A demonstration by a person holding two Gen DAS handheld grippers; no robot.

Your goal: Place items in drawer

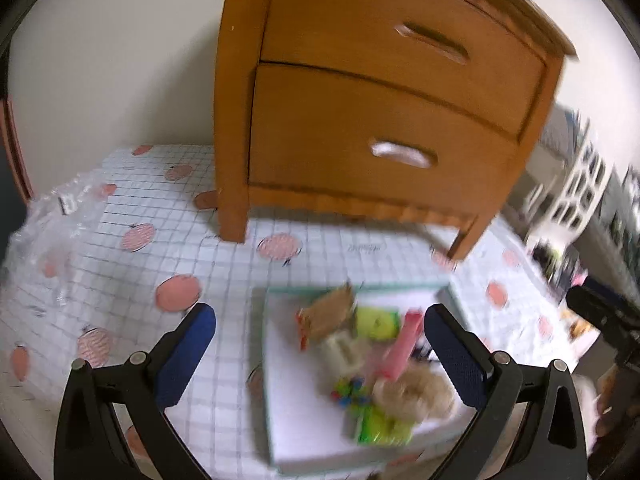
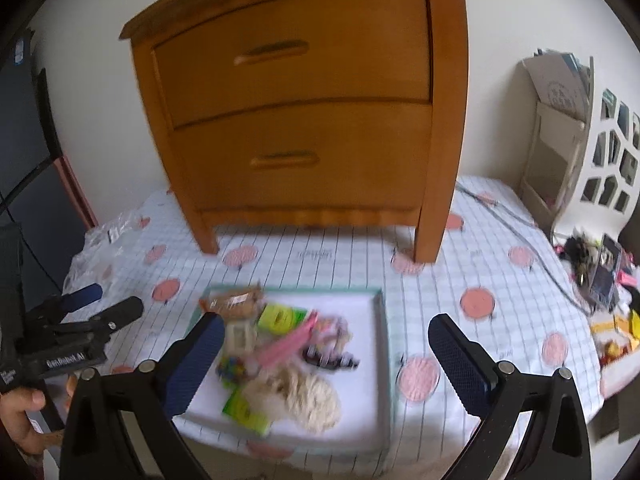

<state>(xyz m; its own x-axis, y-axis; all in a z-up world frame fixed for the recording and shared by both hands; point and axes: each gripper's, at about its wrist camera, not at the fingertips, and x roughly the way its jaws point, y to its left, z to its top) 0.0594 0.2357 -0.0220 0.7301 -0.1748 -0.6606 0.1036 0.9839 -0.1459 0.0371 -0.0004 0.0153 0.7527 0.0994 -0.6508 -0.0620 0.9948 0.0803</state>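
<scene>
Between the spread, empty fingers of the left gripper (image 1: 320, 354) and right gripper (image 2: 326, 360) lies the tray (image 2: 382, 320) of blurred items, beyond them both drawers (image 2: 292, 68) seemingly shut, so opening one likely comes first.

One nightstand (image 2: 304, 120) with two drawers (image 2: 296, 46), one tray (image 2: 382, 320), two tongs (image 2: 324, 354).

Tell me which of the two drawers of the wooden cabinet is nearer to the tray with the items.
The lower drawer. It sits directly under the upper drawer, closest to the cabinet's legs and to the tray lying before them. Both drawers are closed.
</scene>
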